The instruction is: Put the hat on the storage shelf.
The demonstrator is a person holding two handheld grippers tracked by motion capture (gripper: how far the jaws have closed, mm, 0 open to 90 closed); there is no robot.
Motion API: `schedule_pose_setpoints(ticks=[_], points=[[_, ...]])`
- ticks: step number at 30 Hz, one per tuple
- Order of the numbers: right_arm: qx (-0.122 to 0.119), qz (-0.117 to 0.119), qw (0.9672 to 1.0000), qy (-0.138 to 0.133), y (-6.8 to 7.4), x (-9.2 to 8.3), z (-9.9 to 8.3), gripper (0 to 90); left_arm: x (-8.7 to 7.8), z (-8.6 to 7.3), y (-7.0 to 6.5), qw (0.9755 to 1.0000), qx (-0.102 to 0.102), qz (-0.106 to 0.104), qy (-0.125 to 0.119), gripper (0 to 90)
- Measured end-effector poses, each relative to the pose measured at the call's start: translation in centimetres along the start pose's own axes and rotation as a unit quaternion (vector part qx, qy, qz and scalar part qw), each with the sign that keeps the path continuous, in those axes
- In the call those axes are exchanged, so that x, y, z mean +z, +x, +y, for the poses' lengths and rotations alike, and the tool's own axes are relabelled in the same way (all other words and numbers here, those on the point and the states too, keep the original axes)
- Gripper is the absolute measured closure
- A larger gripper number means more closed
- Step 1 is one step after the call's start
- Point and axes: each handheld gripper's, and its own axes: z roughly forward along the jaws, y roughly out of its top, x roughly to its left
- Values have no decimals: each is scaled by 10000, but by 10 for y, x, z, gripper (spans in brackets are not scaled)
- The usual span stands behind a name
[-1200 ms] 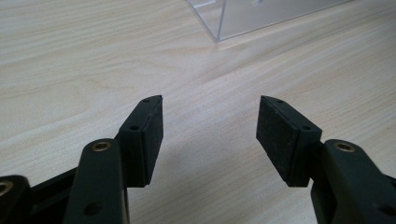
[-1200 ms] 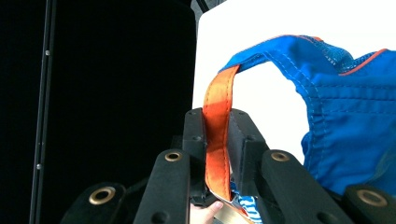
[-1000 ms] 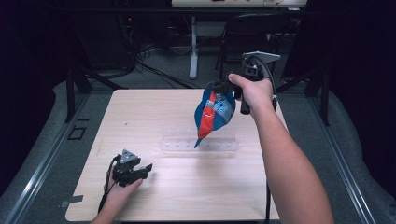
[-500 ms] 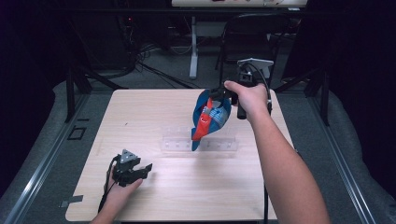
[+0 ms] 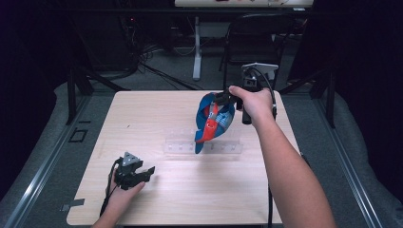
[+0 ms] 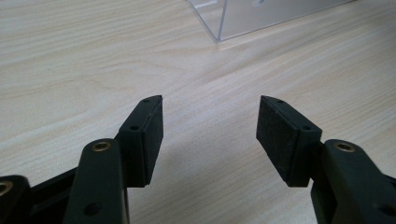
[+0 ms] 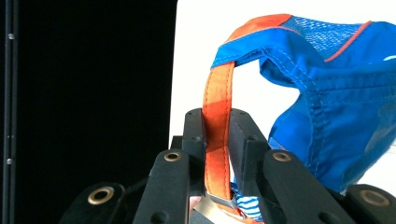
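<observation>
Bag [image 5: 214,122] hangs in the air over the far right part of the table [image 5: 157,109], above a clear rack [image 5: 202,145] that lies across the middle of the board. Its pointed lower end dips to the rack or just in front of it (touching or not, I cannot tell). The wooden top is bare to the left, and beyond its edges the floor goes dark on every side; a chair [image 5: 252,42] and cables stand behind the far edge.

Right gripper [image 7: 217,135] has its jaws clamped on the bag's orange strap [image 7: 217,116], which runs up between the pads to the bag's top; the jaws have just been easing a little, with the strap between them. In the high view the right hand [image 5: 254,102] holds it near the table's far right corner.

Left gripper [image 6: 210,128] rests low over the near left part of the table, jaws apart with bare wood between them; a corner of the rack lies ahead.

The bag is blue fabric with orange trim, a mesh panel and a red patch on its front.
</observation>
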Motion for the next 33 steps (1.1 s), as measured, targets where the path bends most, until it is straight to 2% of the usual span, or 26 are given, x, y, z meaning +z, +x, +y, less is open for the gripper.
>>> schedule_pose_setpoints(ticks=[6, 11, 13, 18, 22, 25, 26, 33], points=[[54, -84, 9999, -31, -8, 0, 0, 762, 0, 0, 0, 10000, 35, -16, 51, 418], [10, -215, 9998, -6, -15, -2, -1, 757, 0, 0, 0, 10000, 33, -17, 41, 418], [31, -310, 9995, -23, -20, -2, -1, 743, 0, 0, 0, 10000, 36, -14, 49, 418], [41, -365, 9993, -41, -31, -3, -2, 704, 0, 0, 0, 10000, 33, -8, 48, 418], [-82, -581, 9983, -44, -40, -4, -3, 679, 0, 0, 0, 10000, 37, -4, 59, 418], [-88, -633, 9979, -66, -41, -4, -4, 672, 0, 0, 0, 10000, 42, -1, 52, 418], [-177, -651, 9977, -45, -43, -4, -5, 660, 0, 0, 0, 10000, 46, 4, 58, 418], [-288, -833, 9961, 17, -46, -3, -11, 644, 1, 0, -1, 10000, 48, 19, 20, 418]])
